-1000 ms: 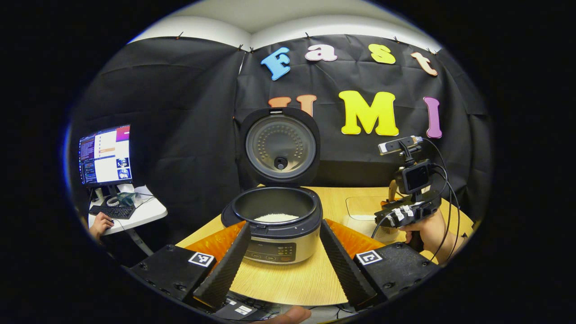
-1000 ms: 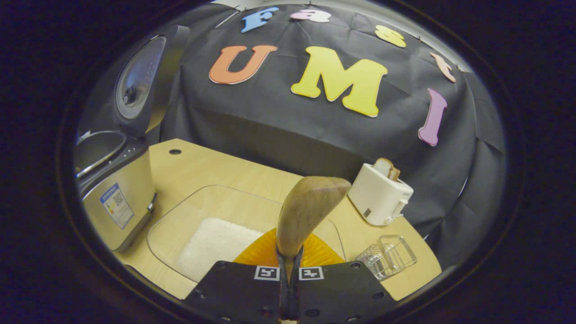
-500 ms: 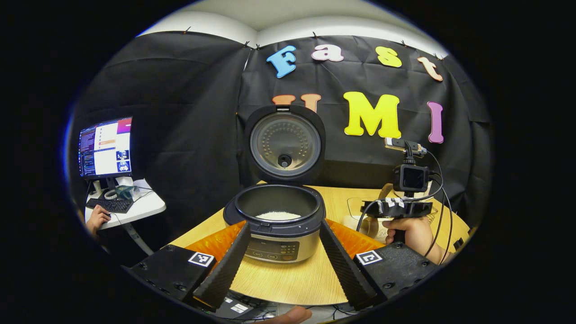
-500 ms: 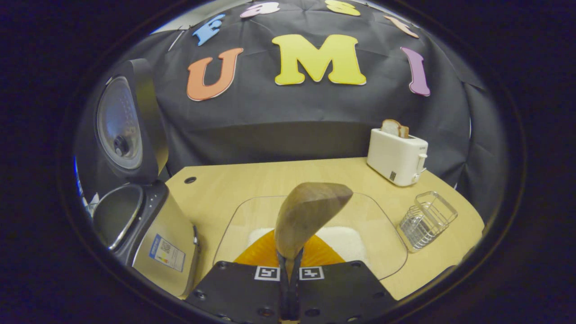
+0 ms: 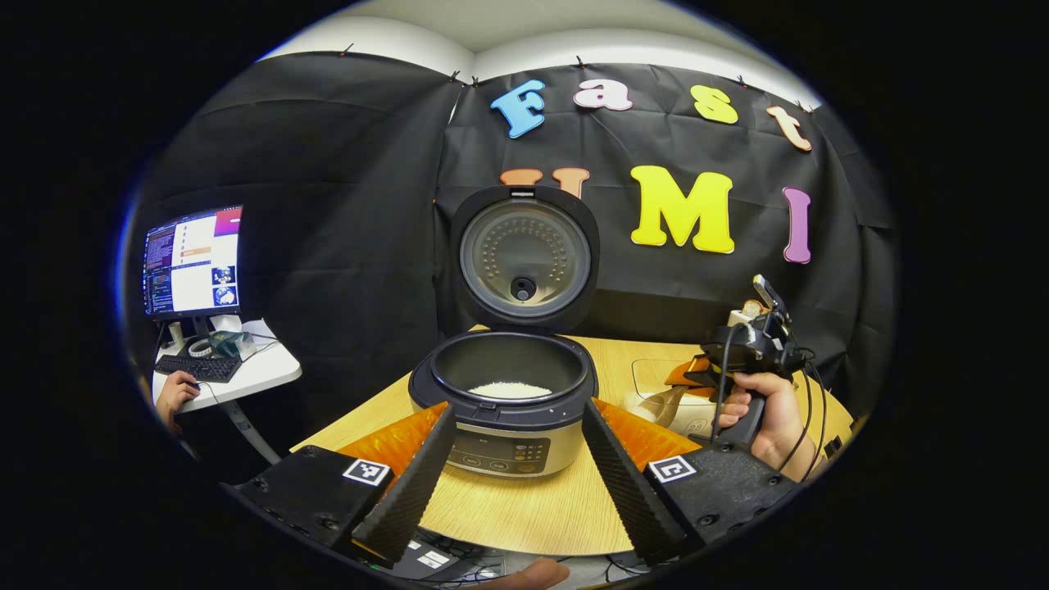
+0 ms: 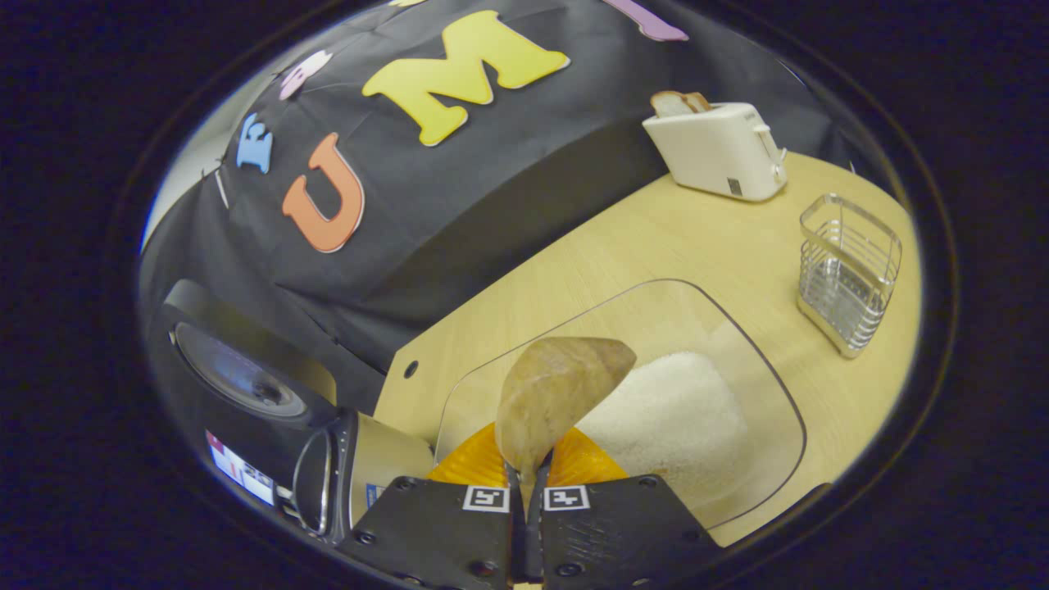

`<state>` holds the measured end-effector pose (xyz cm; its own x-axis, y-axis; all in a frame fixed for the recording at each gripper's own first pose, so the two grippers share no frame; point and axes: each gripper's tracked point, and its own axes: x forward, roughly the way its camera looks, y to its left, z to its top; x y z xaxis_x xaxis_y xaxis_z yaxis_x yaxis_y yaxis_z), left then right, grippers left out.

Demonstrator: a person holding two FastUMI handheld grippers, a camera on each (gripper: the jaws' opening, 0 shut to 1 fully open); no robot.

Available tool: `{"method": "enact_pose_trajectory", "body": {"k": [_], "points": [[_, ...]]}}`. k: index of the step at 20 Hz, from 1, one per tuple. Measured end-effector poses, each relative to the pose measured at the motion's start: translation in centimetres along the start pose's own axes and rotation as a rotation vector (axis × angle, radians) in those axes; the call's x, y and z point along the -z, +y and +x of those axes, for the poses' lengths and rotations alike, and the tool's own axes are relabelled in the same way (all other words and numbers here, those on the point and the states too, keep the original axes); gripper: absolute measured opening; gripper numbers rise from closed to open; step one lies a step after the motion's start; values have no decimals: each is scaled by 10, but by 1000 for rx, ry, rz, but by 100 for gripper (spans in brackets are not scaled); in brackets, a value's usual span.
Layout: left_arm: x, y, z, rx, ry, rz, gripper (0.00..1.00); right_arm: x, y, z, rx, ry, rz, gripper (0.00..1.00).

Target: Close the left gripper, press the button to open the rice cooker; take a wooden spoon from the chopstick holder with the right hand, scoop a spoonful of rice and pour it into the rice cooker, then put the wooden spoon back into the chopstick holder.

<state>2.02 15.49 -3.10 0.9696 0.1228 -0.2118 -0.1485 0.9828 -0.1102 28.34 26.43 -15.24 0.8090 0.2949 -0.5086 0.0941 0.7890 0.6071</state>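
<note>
Right gripper (image 6: 525, 483) clamped on wooden spoon (image 6: 551, 393), bowl raised ahead of its fingers, above glass tray (image 6: 737, 328) of rice (image 6: 672, 418). Left gripper (image 5: 515, 467) fingers spread wide, rice cooker (image 5: 508, 401) just ahead between them, lid (image 5: 524, 258) up. Chopstick holder (image 6: 848, 283) beyond tray, to right gripper's right.

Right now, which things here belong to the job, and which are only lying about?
Job: rice cooker, spoon in right tongs, rice, holder, left tongs.
Lying about: toaster, monitor, keyboard.
</note>
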Motion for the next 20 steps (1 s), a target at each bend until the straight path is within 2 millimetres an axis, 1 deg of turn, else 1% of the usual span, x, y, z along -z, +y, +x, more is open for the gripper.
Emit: {"method": "enact_pose_trajectory", "body": {"k": [4, 6, 7, 9, 12, 15, 18, 20], "points": [[1, 5, 2, -11, 3, -9, 98, -12, 1, -9, -47, -24, 85, 1], [2, 6, 2, -17, 6, -10, 98, -20, 5, -17, -85, -50, 138, 2], [2, 6, 2, -17, 7, -9, 98, -25, 5, -21, -106, -62, 174, 0], [1, 5, 3, -14, 1, -5, 98, -37, 3, -33, -139, -99, 255, 0], [0, 3, 2, -7, -5, -2, 98, -62, -13, -51, -145, -190, 339, 0], [-2, 2, 1, -2, -12, 2, 98, -79, -23, -65, -164, -230, 408, 0], [-2, 1, 0, 3, -14, 2, 98, -87, -22, -78, -218, -218, 502, 1], [-3, 0, -1, 11, -19, 6, 98, -88, -15, -86, -245, -212, 528, 0]]}}
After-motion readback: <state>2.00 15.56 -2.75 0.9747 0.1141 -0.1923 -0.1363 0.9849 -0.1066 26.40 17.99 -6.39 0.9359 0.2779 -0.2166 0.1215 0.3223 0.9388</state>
